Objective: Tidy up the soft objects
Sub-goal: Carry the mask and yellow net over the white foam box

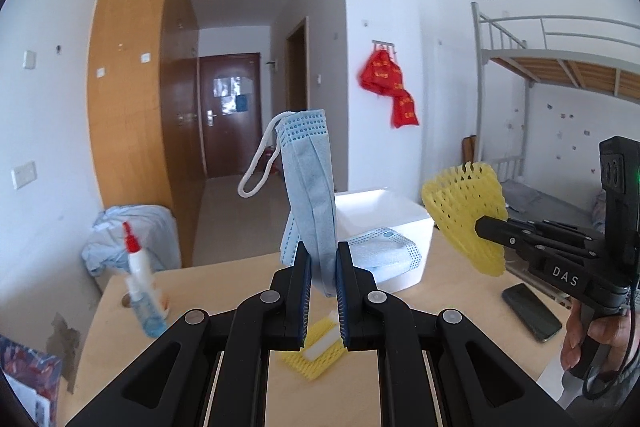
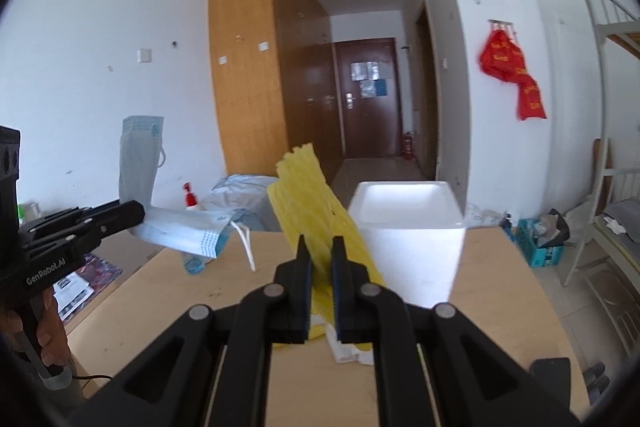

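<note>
My left gripper [image 1: 323, 259] is shut on a blue face mask [image 1: 310, 183] and holds it upright above the wooden table [image 1: 208, 291]; it also shows in the right wrist view [image 2: 188, 231]. My right gripper [image 2: 320, 251] is shut on a yellow foam net sleeve [image 2: 316, 215], also seen at the right of the left wrist view [image 1: 466, 211]. A white foam box [image 2: 412, 235] stands ahead of both grippers. Another blue mask [image 1: 388, 251] lies against the box. A second yellow net with a white piece [image 1: 316, 347] lies on the table below my left gripper.
A spray bottle with a red top [image 1: 140, 283] stands at the table's left. A black phone [image 1: 532, 311] lies at its right. A wooden wardrobe [image 2: 256, 75], a hallway door and a metal bunk bed [image 1: 560, 67] stand beyond. A bundle of blue cloth [image 1: 128, 243] sits behind the table.
</note>
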`<state>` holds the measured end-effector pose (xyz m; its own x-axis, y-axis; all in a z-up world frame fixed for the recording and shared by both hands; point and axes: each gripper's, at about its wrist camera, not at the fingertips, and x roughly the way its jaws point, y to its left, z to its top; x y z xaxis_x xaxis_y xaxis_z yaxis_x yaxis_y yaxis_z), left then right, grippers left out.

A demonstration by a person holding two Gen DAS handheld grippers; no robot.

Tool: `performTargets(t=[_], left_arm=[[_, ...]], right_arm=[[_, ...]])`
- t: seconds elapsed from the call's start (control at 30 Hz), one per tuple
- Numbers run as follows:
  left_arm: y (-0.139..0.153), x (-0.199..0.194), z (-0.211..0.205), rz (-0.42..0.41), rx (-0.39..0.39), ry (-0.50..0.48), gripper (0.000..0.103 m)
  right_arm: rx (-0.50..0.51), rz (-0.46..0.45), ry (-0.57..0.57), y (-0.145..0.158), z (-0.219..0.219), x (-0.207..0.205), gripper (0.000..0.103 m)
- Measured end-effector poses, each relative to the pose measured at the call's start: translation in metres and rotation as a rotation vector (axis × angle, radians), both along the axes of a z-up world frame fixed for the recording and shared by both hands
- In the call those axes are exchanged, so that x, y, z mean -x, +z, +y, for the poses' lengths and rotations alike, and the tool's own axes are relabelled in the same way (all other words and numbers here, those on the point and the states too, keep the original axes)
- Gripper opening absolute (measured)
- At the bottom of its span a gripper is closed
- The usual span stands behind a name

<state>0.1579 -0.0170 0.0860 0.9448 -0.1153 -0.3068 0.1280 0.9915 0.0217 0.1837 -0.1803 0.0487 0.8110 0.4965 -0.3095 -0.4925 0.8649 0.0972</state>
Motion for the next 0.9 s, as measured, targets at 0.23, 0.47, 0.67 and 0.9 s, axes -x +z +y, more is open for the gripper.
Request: performTargets(t=[0.23, 0.47, 0.67, 0.9], left_arm=[[0.004, -0.03, -0.026, 0.002, 0.005, -0.076, 0.012], [0.009, -0.057, -0.04, 0.0, 0.002, -0.107, 0.012], [0.012, -0.082, -0.044, -0.002, 0.007, -0.105, 0.012], [0.013, -0.125, -0.05, 0.021, 0.02, -0.125, 0.012]], right_arm=[[-0.004, -0.006, -0.087, 0.003, -0.02, -0.006, 0.011], [-0.007, -0.001, -0.14, 0.005, -0.03, -0.018, 0.011], [-0.005, 0.007, -0.155, 0.007, -0.029, -0.037, 0.011], [-0.007, 0.023, -0.174, 0.005, -0.031, -0.069, 0.011]])
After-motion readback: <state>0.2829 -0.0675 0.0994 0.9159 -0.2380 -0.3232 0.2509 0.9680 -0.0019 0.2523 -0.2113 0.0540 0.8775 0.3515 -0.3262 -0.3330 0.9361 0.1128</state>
